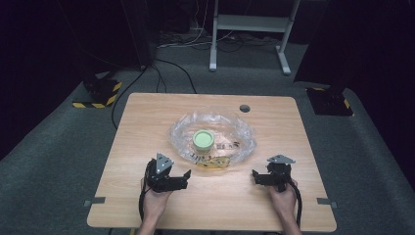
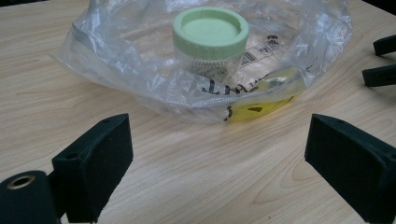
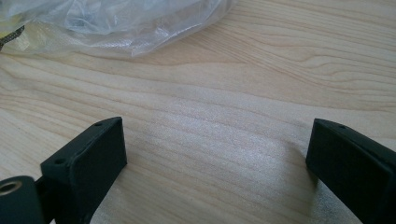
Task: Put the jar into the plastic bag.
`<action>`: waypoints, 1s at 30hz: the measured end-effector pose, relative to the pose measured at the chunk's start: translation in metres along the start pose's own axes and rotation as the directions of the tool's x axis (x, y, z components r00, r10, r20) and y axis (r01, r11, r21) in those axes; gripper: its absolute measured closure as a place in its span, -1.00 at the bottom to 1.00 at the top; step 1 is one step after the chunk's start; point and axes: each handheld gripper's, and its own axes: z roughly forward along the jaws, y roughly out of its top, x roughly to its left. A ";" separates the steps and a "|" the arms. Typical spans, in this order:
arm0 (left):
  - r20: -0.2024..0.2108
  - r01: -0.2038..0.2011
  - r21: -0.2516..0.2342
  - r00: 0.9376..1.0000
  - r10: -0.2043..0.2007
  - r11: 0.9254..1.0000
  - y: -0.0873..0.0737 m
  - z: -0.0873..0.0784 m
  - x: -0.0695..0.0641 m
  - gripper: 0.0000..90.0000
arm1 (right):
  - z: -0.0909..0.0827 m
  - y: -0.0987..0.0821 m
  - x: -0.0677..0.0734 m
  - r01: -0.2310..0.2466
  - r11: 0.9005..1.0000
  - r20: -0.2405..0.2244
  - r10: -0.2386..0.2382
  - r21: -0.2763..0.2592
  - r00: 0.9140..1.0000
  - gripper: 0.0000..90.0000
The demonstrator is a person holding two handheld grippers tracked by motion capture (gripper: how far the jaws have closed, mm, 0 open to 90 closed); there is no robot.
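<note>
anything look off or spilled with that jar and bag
Nothing stands out. The green-lidded jar stands upright with its lid on, inside the crumpled clear bag. No spill shows on the table. Both grippers, left and right, are open, apart from the bag.

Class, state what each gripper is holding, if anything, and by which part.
Nothing is held. The left gripper and right gripper are both open, short of the plastic bag with the green-lidded jar.

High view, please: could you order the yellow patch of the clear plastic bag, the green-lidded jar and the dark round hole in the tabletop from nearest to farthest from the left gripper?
From the left gripper:
1. Yellow patch of the clear plastic bag, at the bag's near edge.
2. Green-lidded jar, inside the bag, mid-table.
3. Dark round hole in the tabletop, near the far edge.
</note>
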 end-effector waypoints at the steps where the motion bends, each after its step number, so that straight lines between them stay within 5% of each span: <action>1: 0.000 0.000 0.000 1.000 0.000 1.000 0.000 0.000 0.000 -0.82 | 0.000 0.000 0.000 0.000 1.000 0.000 0.000 0.000 1.000 -0.90; 30: -0.025 0.007 0.038 1.000 -0.006 0.999 -0.012 0.010 0.008 -0.82 | 0.000 0.000 0.000 0.000 1.000 0.000 0.000 0.000 1.000 -0.90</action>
